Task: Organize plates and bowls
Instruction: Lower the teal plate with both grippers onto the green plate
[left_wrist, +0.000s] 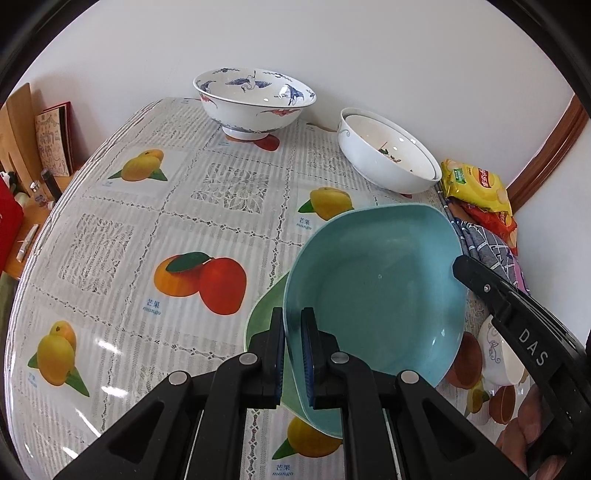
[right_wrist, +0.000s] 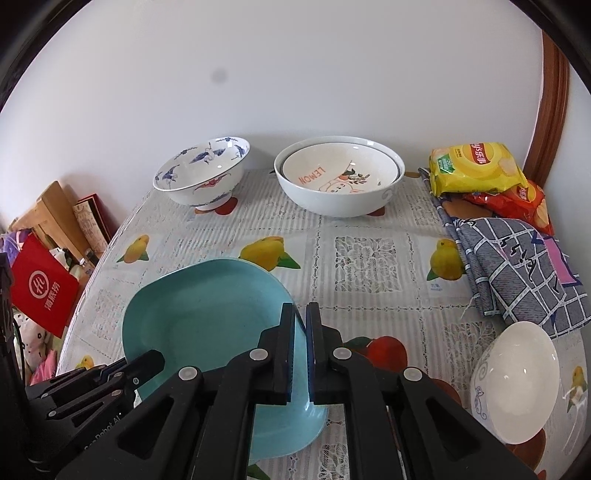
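Observation:
A teal plate (left_wrist: 376, 284) is held tilted above a green plate (left_wrist: 262, 317) on the table. My left gripper (left_wrist: 293, 321) is shut on the teal plate's left rim. My right gripper (right_wrist: 300, 321) is shut on the same teal plate (right_wrist: 199, 317) at its right rim; its finger also shows in the left wrist view (left_wrist: 480, 280). A blue-and-white crane bowl (left_wrist: 253, 99) (right_wrist: 203, 173) stands at the back. A white bowl with a smaller "LEMON" bowl nested inside (right_wrist: 340, 177) (left_wrist: 388, 151) stands beside it. A small white bowl (right_wrist: 517, 380) sits at the right front.
Yellow and red chip bags (right_wrist: 476, 166) and a folded blue checked cloth (right_wrist: 517, 269) lie at the table's right edge. A red bag (right_wrist: 40, 288), wooden boards and books (right_wrist: 59, 214) stand beyond the left edge. A white wall closes the back.

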